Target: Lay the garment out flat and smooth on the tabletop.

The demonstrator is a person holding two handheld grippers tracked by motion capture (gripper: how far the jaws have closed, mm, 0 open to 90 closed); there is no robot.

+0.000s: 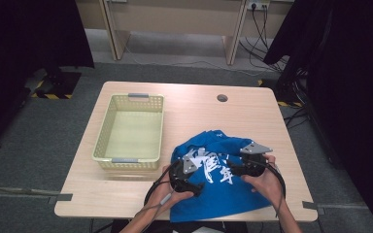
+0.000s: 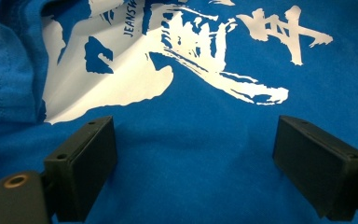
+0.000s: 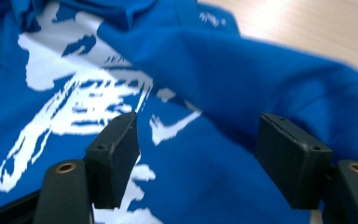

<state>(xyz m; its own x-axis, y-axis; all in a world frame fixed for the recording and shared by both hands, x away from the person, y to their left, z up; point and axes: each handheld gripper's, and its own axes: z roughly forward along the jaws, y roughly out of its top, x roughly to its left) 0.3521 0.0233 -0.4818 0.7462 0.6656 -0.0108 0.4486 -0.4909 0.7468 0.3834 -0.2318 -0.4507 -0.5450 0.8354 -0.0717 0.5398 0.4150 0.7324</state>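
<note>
Dark curtains and grey floor surround a pale wooden table [image 1: 126,194]. Lower right of centre in the high view lies a rumpled blue T-shirt [image 1: 223,194] with white print, its near edge at the table's front. Both the left gripper [image 1: 194,187] and right gripper [image 1: 230,167] hover over it with jaws wide, gripping nothing. At left, a yellow basket [image 1: 104,131] sits empty, so folding or stowing looks largely undone.
</note>
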